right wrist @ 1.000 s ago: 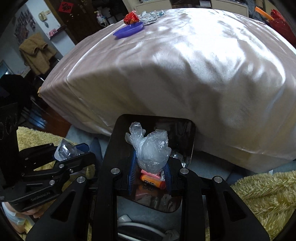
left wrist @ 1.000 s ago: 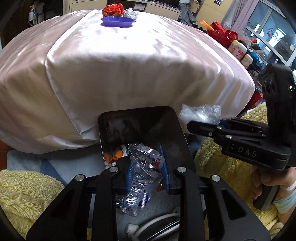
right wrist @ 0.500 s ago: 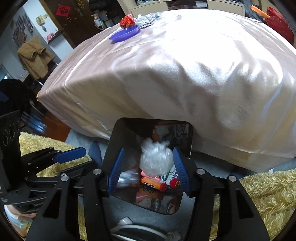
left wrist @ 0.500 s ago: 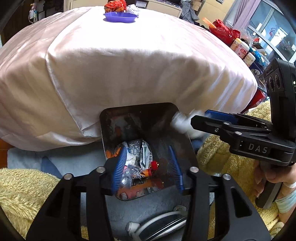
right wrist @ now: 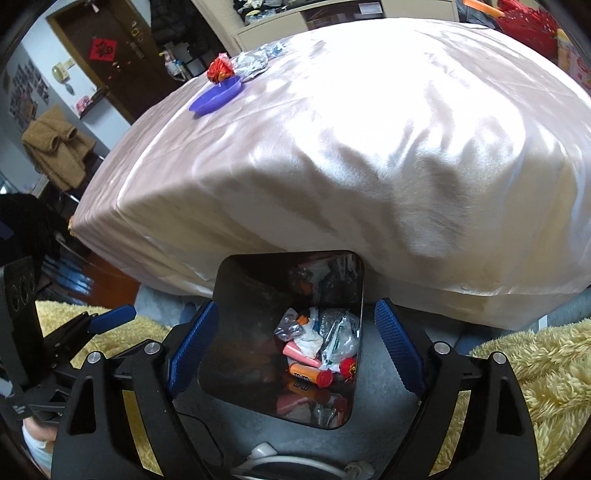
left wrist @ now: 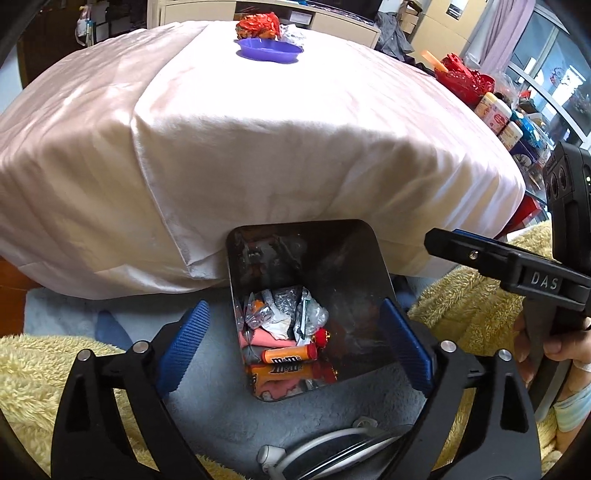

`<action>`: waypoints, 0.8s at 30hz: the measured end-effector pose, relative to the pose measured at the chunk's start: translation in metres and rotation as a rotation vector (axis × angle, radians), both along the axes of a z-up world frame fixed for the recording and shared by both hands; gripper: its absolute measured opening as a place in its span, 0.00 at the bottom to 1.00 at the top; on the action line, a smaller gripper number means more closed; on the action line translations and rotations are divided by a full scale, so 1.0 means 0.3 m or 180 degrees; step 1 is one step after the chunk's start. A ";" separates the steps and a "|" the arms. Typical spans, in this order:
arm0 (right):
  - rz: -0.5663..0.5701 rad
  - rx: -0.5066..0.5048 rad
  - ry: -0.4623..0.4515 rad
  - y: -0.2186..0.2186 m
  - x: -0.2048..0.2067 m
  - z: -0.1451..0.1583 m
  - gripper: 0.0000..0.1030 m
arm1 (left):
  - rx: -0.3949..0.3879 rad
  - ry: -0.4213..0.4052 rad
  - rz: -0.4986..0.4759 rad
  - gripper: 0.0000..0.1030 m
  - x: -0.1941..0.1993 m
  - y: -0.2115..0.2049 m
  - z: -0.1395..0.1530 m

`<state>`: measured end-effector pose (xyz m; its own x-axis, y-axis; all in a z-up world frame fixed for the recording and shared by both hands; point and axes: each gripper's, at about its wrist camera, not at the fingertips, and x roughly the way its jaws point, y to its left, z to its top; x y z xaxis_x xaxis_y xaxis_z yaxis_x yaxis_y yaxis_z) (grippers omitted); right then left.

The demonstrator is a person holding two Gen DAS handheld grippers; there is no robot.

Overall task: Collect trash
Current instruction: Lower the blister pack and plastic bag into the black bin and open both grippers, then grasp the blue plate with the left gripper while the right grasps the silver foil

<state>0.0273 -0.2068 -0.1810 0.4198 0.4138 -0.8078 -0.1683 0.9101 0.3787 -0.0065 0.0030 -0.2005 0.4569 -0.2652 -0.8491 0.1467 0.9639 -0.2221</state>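
A dark metal bin (left wrist: pixel 354 258) (right wrist: pixel 251 295) stands on the floor against the cloth-covered table. Inside lie crumpled plastic wrappers (left wrist: pixel 284 314) (right wrist: pixel 332 332), a pink item and an orange M&M's tube (left wrist: pixel 288 356) (right wrist: pixel 308 373). My left gripper (left wrist: pixel 295 347) is wide open and empty above the bin. My right gripper (right wrist: pixel 295 347) is also wide open and empty above the bin; it shows from the side in the left wrist view (left wrist: pixel 517 266). A purple dish (left wrist: pixel 269 50) (right wrist: pixel 218 96) with red and silver wrappers (left wrist: pixel 258 24) (right wrist: pixel 221 70) sits at the table's far end.
The table wears a shiny pink cloth (left wrist: pixel 258 140) (right wrist: pixel 369 147) that hangs down to the bin. Yellow fluffy blankets (left wrist: pixel 37 369) (right wrist: pixel 535 369) lie on both sides of the bin. Bottles and red items (left wrist: pixel 495 110) crowd the right side.
Both grippers opened and dropped their crumpled plastic pieces into the bin. The jaws went from shut on plastic to wide open.
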 end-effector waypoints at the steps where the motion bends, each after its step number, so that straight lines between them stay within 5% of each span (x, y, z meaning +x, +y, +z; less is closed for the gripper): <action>1: -0.0018 0.0046 0.0001 -0.005 0.003 0.010 0.85 | 0.0001 -0.0007 0.0013 0.87 0.004 0.004 0.010; 14: -0.0148 0.0066 -0.0380 -0.035 0.171 0.236 0.85 | 0.0065 -0.0340 0.0191 0.92 0.167 0.063 0.198; 24: -0.0069 -0.0110 -0.0398 -0.007 0.387 0.285 0.85 | 0.0199 -0.0414 0.0183 0.92 0.365 0.069 0.257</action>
<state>0.1433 -0.2087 -0.0955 0.5266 0.3763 -0.7623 -0.1924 0.9262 0.3243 0.1030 0.0237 -0.1233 0.5771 -0.1838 -0.7957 0.1146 0.9829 -0.1439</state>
